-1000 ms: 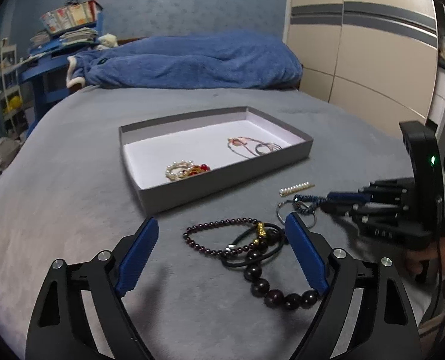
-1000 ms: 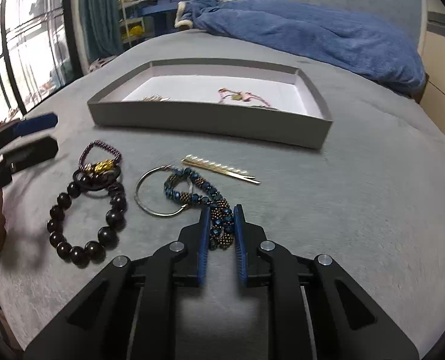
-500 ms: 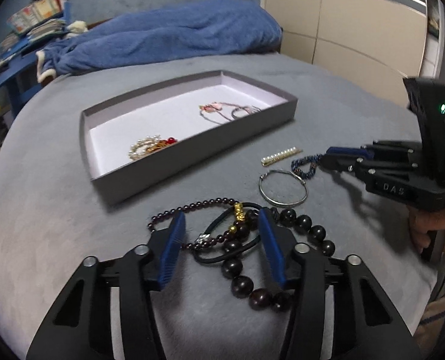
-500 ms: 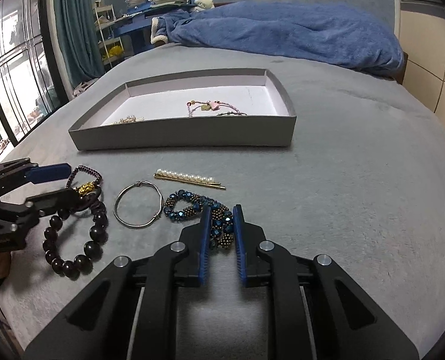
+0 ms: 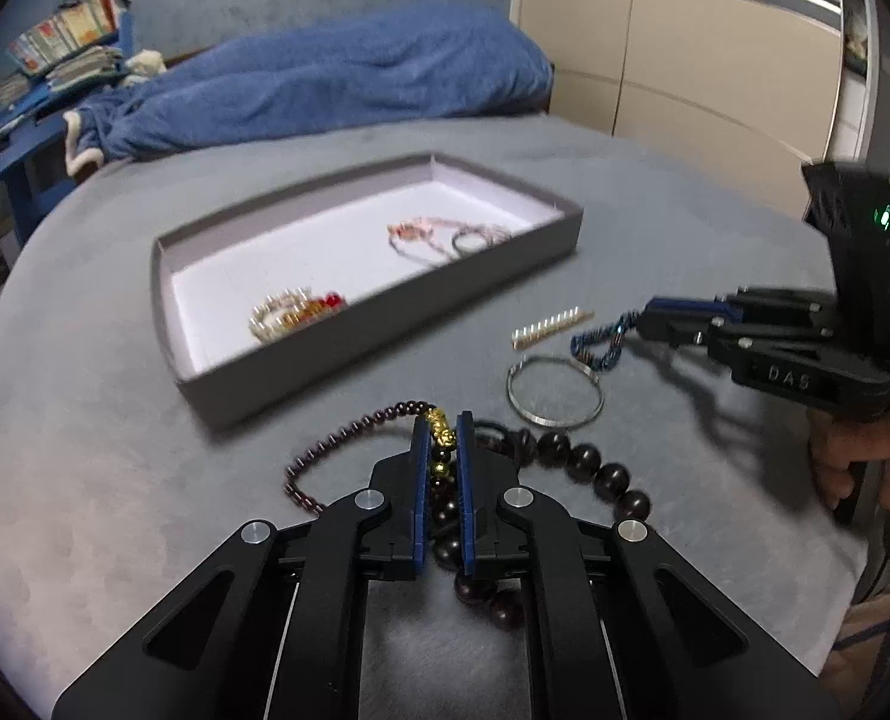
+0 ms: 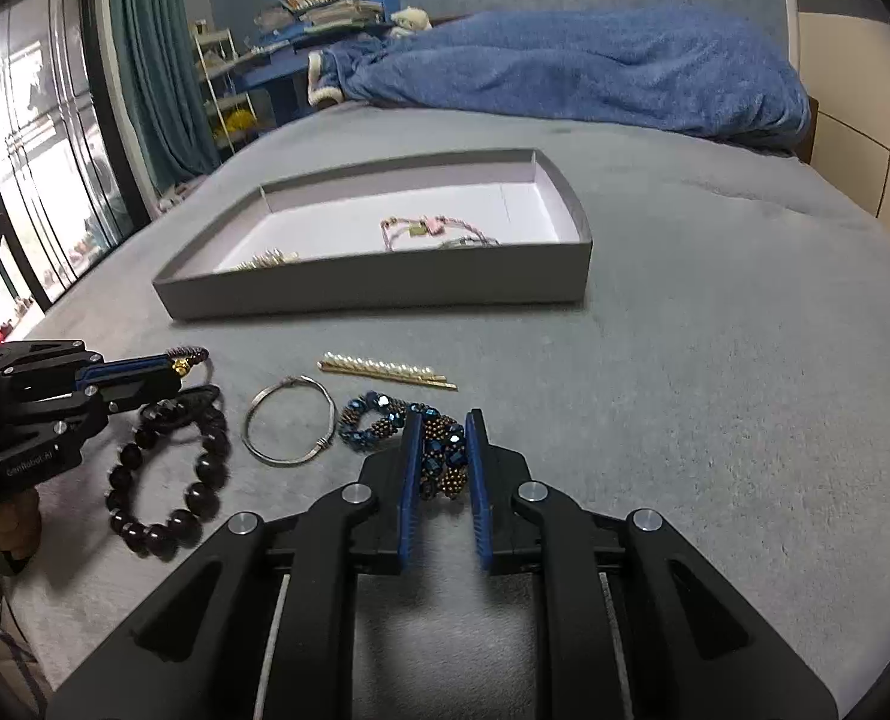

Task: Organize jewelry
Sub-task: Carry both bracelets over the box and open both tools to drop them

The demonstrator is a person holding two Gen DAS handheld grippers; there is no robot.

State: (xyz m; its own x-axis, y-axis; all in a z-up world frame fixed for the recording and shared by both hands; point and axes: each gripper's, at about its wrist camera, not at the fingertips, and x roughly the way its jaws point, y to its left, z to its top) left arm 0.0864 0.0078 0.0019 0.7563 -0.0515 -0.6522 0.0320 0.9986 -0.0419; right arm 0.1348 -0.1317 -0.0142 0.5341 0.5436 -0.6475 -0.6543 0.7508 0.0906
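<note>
The left tool [image 5: 442, 450] is closed on the gold charm [image 5: 440, 429] of one cord bracelet. The right tool [image 6: 442, 468] grips one blue bracelet [image 6: 409, 429] on the bed [image 6: 715, 372]. One tray [image 6: 373, 285] lies beyond.

"DAS" on right gripper [image 5: 637, 327]; "GenRobot.AI" on left gripper [image 6: 172, 375].

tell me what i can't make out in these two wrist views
- Left wrist view: the left gripper covers the middle of the gold-charm bracelet, so its grip is unclear.
- Right wrist view: the gray tray's near wall hides most of the pearl bracelet.
- Left wrist view: motion blur smears the pearl hair clip.
</note>
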